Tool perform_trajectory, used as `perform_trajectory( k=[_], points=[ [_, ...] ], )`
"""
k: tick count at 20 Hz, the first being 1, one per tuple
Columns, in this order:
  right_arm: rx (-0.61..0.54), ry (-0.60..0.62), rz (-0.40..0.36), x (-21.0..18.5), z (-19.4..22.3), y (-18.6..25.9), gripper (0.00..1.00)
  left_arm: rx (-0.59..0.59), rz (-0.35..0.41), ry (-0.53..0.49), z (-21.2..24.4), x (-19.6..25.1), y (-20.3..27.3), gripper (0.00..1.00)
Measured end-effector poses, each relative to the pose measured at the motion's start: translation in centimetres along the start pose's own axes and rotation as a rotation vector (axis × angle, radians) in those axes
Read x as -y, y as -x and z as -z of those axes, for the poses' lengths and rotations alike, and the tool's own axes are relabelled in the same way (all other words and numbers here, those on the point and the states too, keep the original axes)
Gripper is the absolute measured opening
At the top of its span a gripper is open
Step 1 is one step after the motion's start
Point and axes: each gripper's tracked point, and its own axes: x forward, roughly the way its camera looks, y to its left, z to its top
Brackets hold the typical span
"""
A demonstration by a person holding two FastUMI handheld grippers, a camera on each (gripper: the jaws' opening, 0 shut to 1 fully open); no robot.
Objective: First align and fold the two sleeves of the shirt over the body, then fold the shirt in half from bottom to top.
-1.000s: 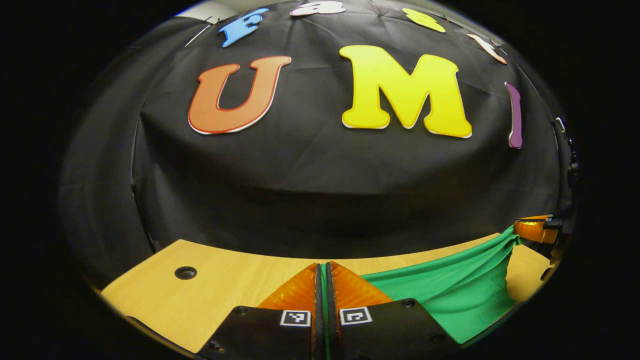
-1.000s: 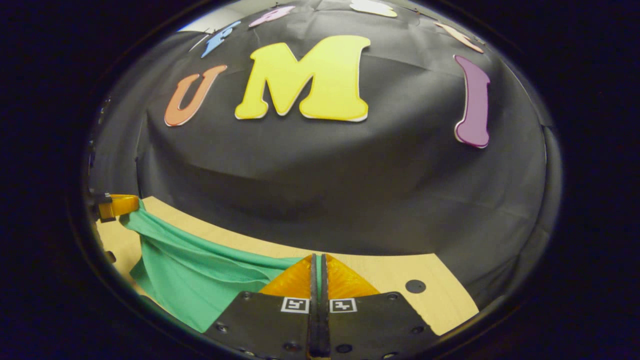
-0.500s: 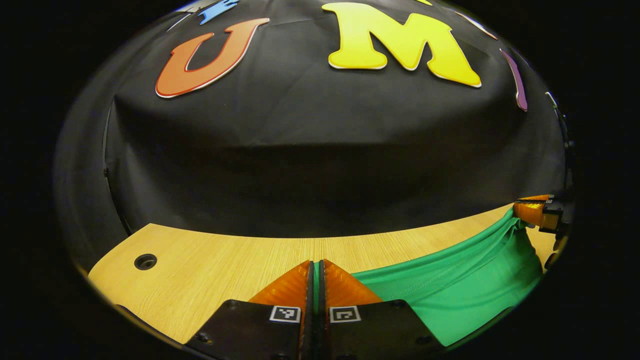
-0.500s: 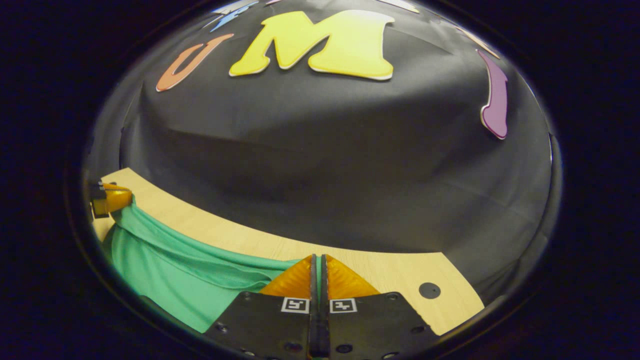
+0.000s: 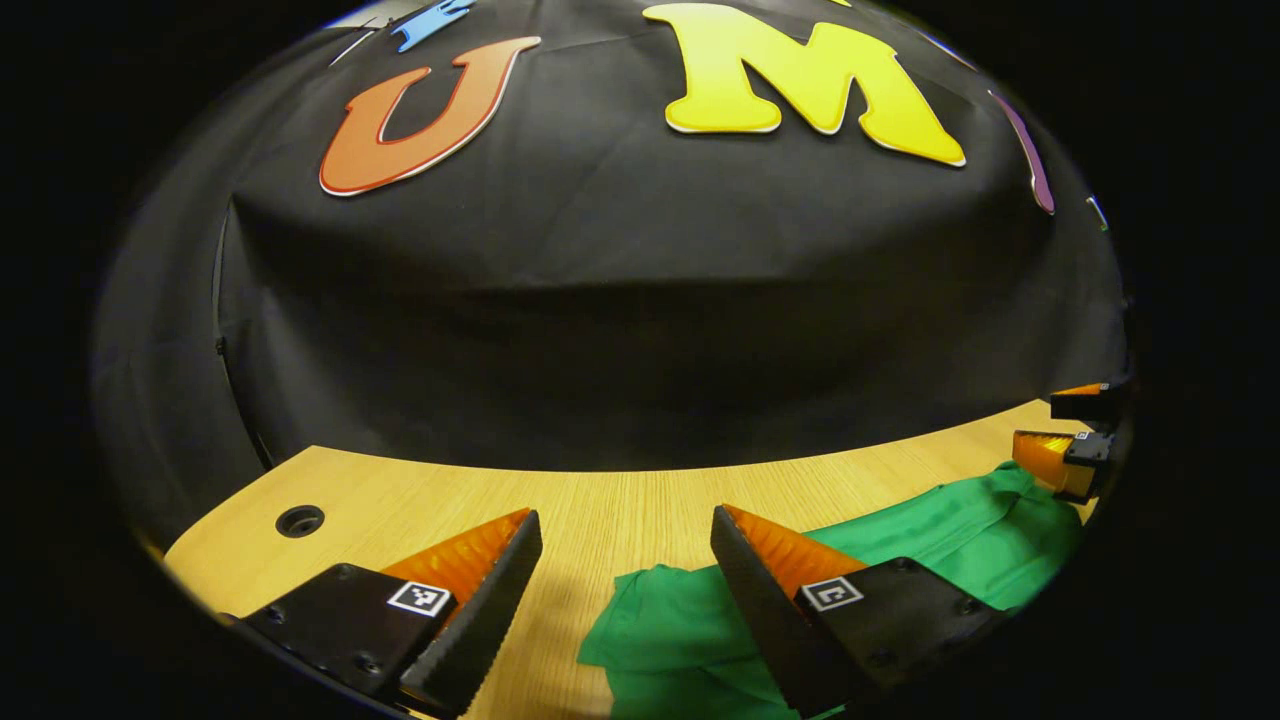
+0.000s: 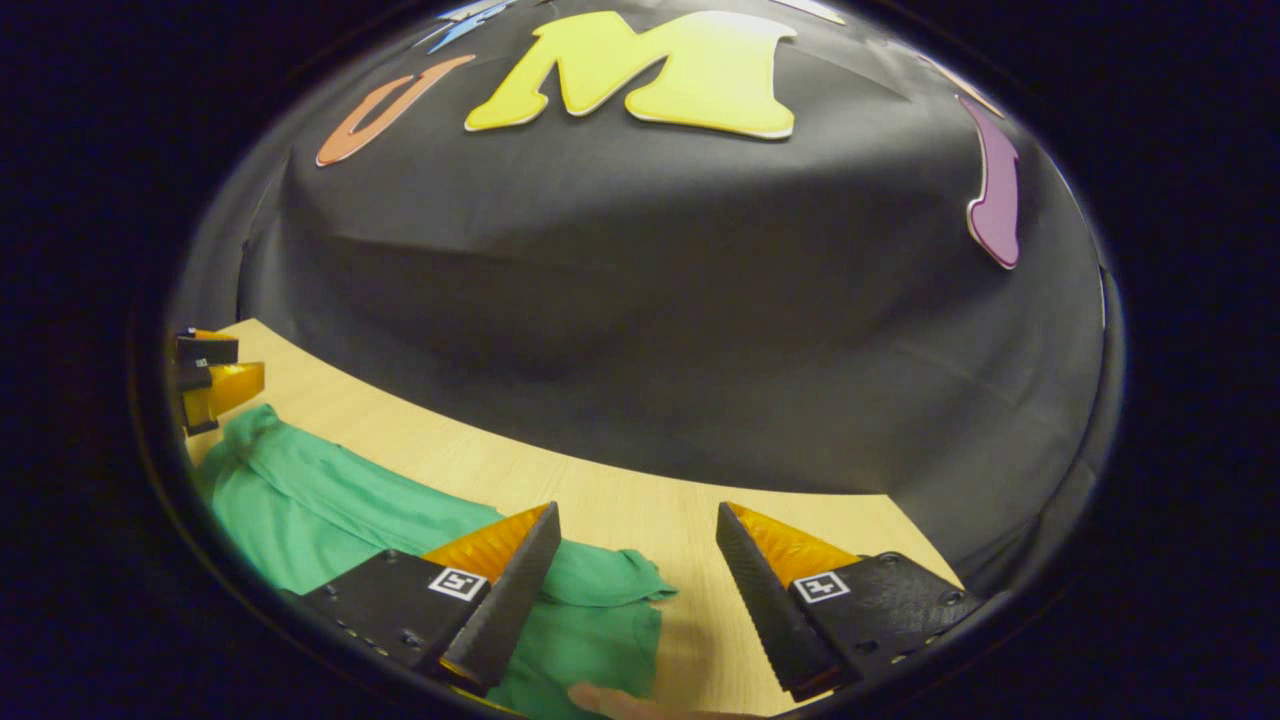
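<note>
Left gripper [image 5: 620, 545] spread wide, holding nothing, above the wooden table [image 5: 620, 500]; green shirt [image 5: 900, 540] lying slack on the table under and beside its right finger, reaching across to the far gripper at the edge; right gripper [image 6: 635, 535] likewise spread and empty, shirt [image 6: 330, 510] crumpled flat beneath its left finger, bare wood between the fingers; black cloth wall [image 6: 640, 330] behind.

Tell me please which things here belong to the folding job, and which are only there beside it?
Belong to the job:
- green shirt
- left gripper, jaws open
- right gripper, jaws open

Only there:
- wooden table
- round hole in the table
</note>
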Motion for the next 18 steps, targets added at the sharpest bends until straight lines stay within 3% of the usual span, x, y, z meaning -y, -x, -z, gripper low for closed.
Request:
perform_trajectory(
  k=[5,9,15,18],
  points=[
    [-0.043,-0.107,-0.056,-0.1,-0.7,3.2,0.95,0.005,-0.016,0.069,-1.8,-0.4,3.5,1.00],
    [0.001,-0.091,-0.044,0.6,-3.1,7.1,0.96,-0.008,-0.034,0.053,-2.4,-0.4,8.3,1.00],
    [0.094,-0.139,-0.102,1.0,-7.7,16.6,0.95,0.084,-0.037,0.066,-7.1,0.2,18.6,1.00],
    [0.123,-0.134,-0.124,1.6,-8.5,21.5,0.96,0.110,-0.065,0.026,-8.5,0.3,23.7,1.00]
  ],
)
